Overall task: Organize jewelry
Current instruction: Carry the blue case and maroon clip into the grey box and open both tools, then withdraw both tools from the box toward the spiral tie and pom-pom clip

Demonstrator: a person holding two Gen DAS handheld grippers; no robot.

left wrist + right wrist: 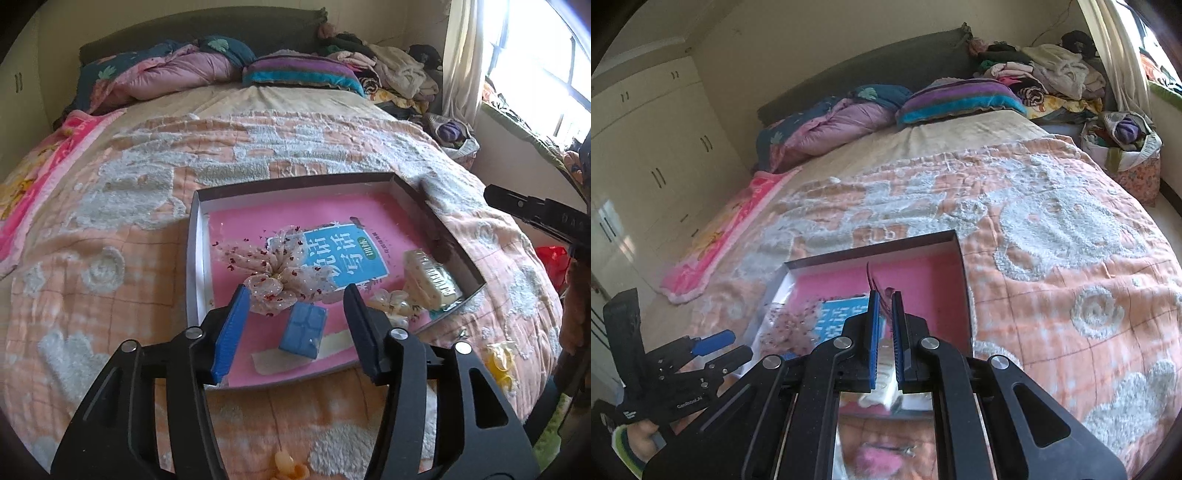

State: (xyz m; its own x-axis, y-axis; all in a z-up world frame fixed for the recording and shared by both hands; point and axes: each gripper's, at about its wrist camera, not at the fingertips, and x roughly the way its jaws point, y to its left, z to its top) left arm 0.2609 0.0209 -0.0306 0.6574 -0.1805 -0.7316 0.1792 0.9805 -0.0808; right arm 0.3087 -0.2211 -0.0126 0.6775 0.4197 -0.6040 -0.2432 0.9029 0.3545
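A shallow box tray (295, 181) with a pink floor lies on the bed. In it are a sheer spotted bow (273, 266), a small blue box (304, 330), a cream flower clip (391, 302) and a pale wrapped packet (428, 280). My left gripper (295, 291) stands open over the tray's near end; the bow lies between its tips and the blue box just below, neither pressed by the pads. In the right wrist view my right gripper (885, 295) is shut on a thin dark-red strand (871, 277) that sticks up past its tips, above the tray (945, 236).
The tray sits on a peach quilt (147, 229). A yellow piece (500, 360) lies on the quilt right of the tray and an orange one (290, 465) near the bed's front edge. Something pink and blurred (882, 458) lies under the right gripper. Pillows and piled clothes fill the far end.
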